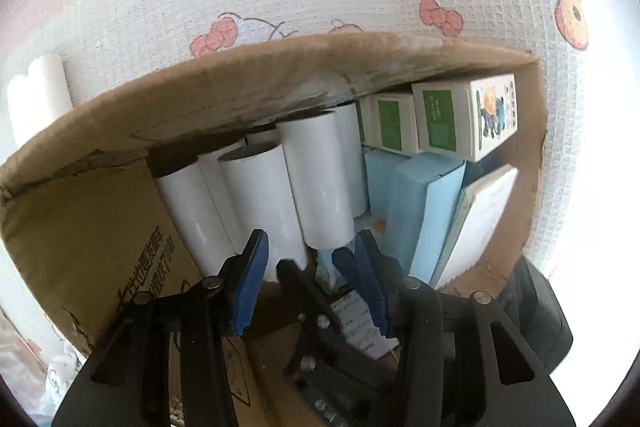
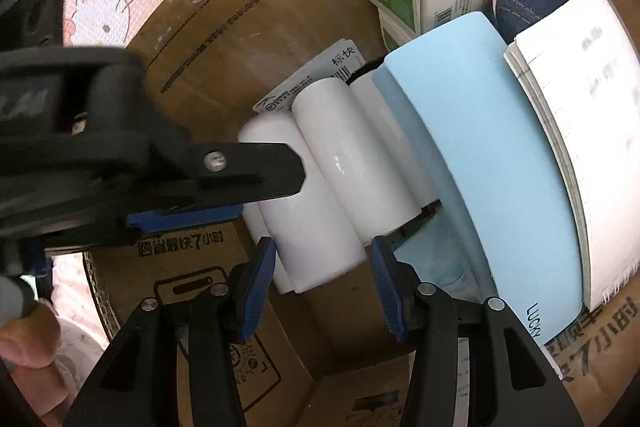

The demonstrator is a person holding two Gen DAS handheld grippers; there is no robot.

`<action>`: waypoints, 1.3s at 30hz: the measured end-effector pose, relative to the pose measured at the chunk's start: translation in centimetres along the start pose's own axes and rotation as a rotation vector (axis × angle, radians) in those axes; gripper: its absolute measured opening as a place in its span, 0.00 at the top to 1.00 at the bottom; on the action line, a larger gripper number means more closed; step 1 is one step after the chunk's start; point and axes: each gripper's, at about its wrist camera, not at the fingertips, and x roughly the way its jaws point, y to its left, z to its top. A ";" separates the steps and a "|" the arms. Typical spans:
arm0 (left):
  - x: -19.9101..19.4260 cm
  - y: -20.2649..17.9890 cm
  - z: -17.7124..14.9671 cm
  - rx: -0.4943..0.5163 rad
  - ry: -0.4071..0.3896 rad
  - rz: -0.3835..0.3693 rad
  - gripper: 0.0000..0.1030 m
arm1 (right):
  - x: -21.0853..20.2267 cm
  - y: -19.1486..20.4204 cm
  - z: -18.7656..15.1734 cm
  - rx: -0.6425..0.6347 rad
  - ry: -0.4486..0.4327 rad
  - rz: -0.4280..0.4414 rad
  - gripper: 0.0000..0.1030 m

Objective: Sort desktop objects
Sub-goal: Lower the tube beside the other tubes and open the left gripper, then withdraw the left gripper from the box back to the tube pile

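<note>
The white rolls (image 2: 320, 179) lie bunched together on the floor of the cardboard box (image 2: 240, 7), pressed against the pale blue boxes (image 2: 492, 167) beside them. The right gripper (image 2: 323, 283) hangs just above the near end of one roll, jaws apart on either side of it, pads not touching. The left gripper (image 1: 310, 267) reaches in from the other side, also open, nothing between its blue pads (image 1: 250, 283). Green-and-white cartons (image 1: 460, 115) sit stacked at the box's far wall.
</note>
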 end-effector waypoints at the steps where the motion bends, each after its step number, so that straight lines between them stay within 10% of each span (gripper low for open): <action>1: -0.2 -0.2 0.2 0.013 0.000 0.011 0.57 | 0.1 -0.2 -0.2 0.017 0.006 -0.013 0.56; 6: 2.5 -4.1 -2.8 0.102 0.004 0.132 0.87 | 0.1 0.2 -1.1 0.015 0.001 -0.006 0.56; 13: 1.0 -4.7 -4.2 0.196 -0.039 0.200 0.88 | 0.3 0.9 -3.5 0.020 0.064 -0.020 0.57; 15: 1.0 -5.4 -4.3 0.277 -0.074 0.251 0.88 | 0.2 1.1 -4.3 0.001 0.079 -0.019 0.76; 18: 1.1 -5.4 -4.6 0.349 -0.136 0.312 0.90 | 0.3 1.0 -5.2 0.005 0.102 -0.063 0.77; 39: -3.7 -2.9 -5.7 0.510 -0.304 0.167 0.89 | 3.7 4.3 -6.5 0.044 0.189 -0.133 0.77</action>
